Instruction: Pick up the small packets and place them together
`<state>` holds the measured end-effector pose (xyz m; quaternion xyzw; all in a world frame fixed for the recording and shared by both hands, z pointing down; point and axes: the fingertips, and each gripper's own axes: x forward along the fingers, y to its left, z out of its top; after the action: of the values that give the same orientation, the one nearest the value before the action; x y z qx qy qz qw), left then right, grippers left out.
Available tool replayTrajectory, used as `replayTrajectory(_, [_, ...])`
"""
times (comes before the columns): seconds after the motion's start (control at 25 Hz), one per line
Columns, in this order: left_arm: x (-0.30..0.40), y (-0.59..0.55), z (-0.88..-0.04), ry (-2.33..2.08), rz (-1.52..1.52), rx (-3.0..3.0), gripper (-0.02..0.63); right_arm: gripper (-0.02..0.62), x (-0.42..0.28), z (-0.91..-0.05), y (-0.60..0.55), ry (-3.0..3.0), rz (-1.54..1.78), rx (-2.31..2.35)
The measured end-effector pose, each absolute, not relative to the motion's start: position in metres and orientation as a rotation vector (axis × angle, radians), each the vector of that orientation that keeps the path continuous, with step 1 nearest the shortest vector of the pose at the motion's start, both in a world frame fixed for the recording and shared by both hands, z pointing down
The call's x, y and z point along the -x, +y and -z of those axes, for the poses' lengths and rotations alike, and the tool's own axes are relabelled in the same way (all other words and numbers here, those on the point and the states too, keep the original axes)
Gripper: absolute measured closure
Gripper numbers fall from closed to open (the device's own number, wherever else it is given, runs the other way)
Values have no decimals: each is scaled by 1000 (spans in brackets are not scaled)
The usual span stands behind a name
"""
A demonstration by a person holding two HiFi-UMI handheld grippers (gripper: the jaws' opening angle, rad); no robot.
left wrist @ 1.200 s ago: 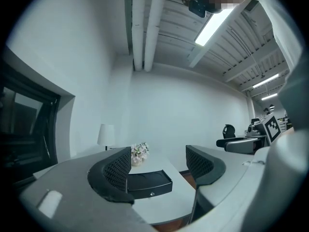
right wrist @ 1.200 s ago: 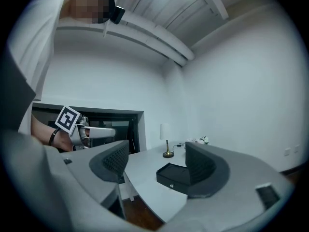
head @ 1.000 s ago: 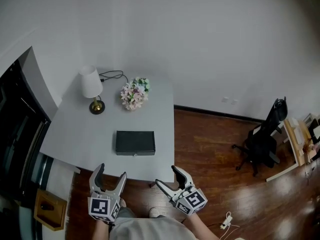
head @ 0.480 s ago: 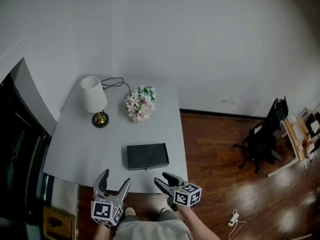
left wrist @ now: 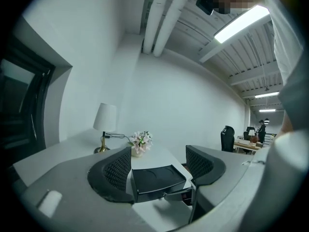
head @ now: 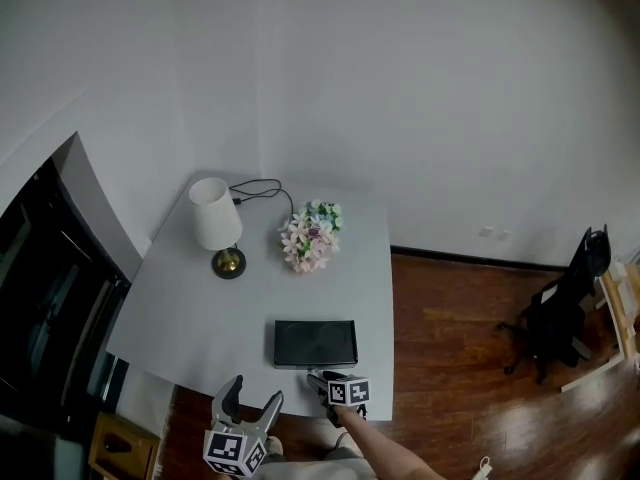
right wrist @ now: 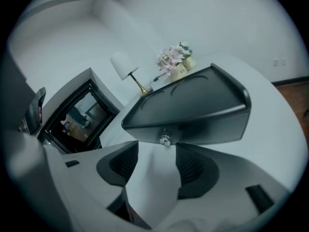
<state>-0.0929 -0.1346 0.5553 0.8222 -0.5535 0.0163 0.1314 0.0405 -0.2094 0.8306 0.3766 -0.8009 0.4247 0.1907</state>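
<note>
No small packets show in any view. A closed black box [head: 316, 342] lies near the front edge of the grey table [head: 200, 308]. My right gripper [head: 320, 378] is at the box's front side. In the right gripper view the box [right wrist: 193, 108] fills the top, and its small metal knob [right wrist: 165, 139] sits just beyond the jaws. That gripper [right wrist: 157, 161] is open at a moderate gap, with only bare table between its pads. My left gripper [head: 252, 394] hangs open below the table's front edge, and its own view looks at the box [left wrist: 157, 177] from a distance.
A white-shaded lamp [head: 217, 226] with a cable and a small pot of flowers [head: 310, 236] stand at the back of the table. A dark cabinet [head: 40, 298] is at the left. Wooden floor and an office chair [head: 560, 318] lie to the right.
The right gripper has moved forward from below the table edge up to the box's front, and its jaws have narrowed. The left gripper has stayed low and open.
</note>
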Motion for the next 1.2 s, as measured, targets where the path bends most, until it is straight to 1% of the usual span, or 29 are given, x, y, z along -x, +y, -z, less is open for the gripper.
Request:
replayTrajectory(0.16, [105,-130,-557,-1663,-40,-2346,245,367,-38,-845,-225,-2168,-1222,-1105])
replayTrajectory(0.2, [110,-130,-557,-1680,-37,-2338,246,420,-41,-847,-228,-2146,-1242,-1132])
replayTrajectory(0.28, [119,-129,-556,-1712,-29,-2320,247,480,-46,-850,-231,-2126,-1292,-1166])
replayTrajectory(0.4, [130,-128,-558,-1741,-21,-2291,247,483,-42,-850,-230,-2126,-1335,-1152])
replayTrajectory(0.44, [132,-129,-559,-1744,-22,-2285,247,497,-39,-849,-230,-2127,-1338,-1142])
replayTrajectory(0.48, [133,-129,-560,-1743,-25,-2282,247,534,-37,-849,-230,-2125,-1334,-1137])
replayTrajectory(0.68, [129,-133,-565,-1721,-14,-2285,249,534,-35,-848,-216,-2115,-1311,-1092])
replayTrajectory(0.96, [105,-143,-572,-1651,-15,-2317,256,534,-33,-852,-143,-2125,-1255,-906])
replayTrajectory(1.2, [96,-139,-578,-1622,-31,-2325,256,534,-37,-860,-104,-2092,-1246,-834])
